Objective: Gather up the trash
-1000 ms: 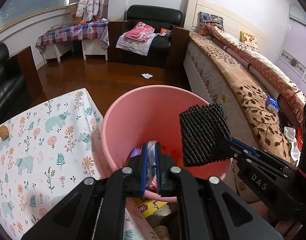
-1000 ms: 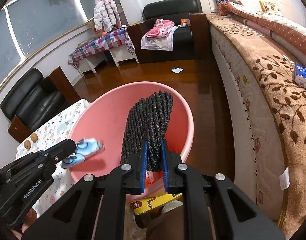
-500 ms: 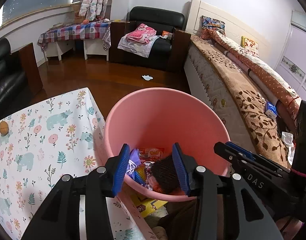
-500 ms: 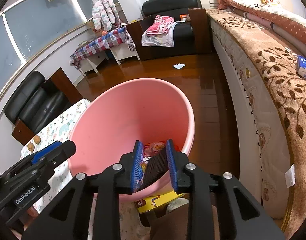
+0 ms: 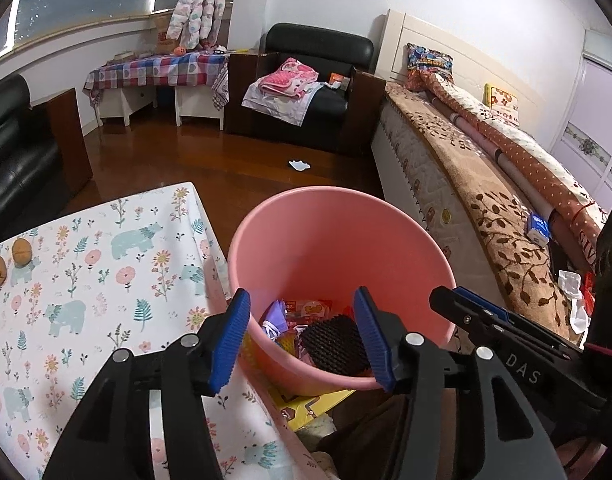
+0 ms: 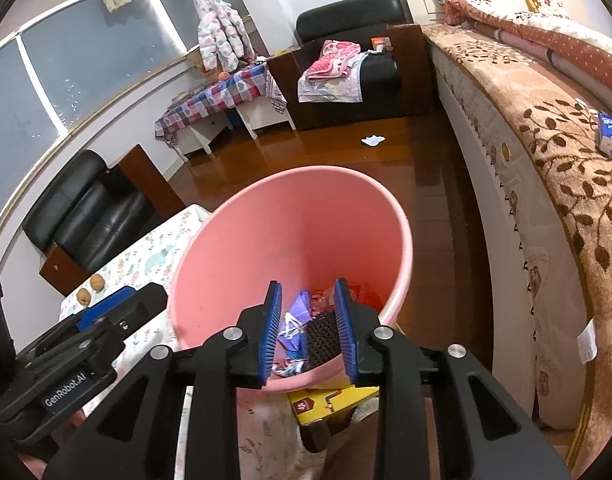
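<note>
The pink bucket [image 5: 338, 240] stood off the corner of the counter [image 5: 85, 280] with its floral cloth, and it already held a fair load: a black mesh pad [image 5: 334, 344], a purple wrapper [image 5: 275, 316] and some red-and-white snack packets [image 5: 314, 308] lay jumbled at the bottom. So that part of the collecting looked done. What seemed left was a white scrap of paper [image 5: 299, 165] out on the wooden floor [image 5: 209, 160] near the black armchair [image 5: 318, 92], well apart from the bucket, and perhaps the crumpled white bits [image 5: 570, 292] at the near end of the bed [image 5: 486, 208].

The left gripper [image 5: 301, 336] hung over the bucket's near rim, its jaws spreading wide and gripping nothing; the mesh pad lay below and between them, down in the bucket. The right gripper [image 6: 308, 330] hovered over the same rim with its jaws partly apart and also empty, the pad and purple wrapper showing in the gap, untouched.
</note>
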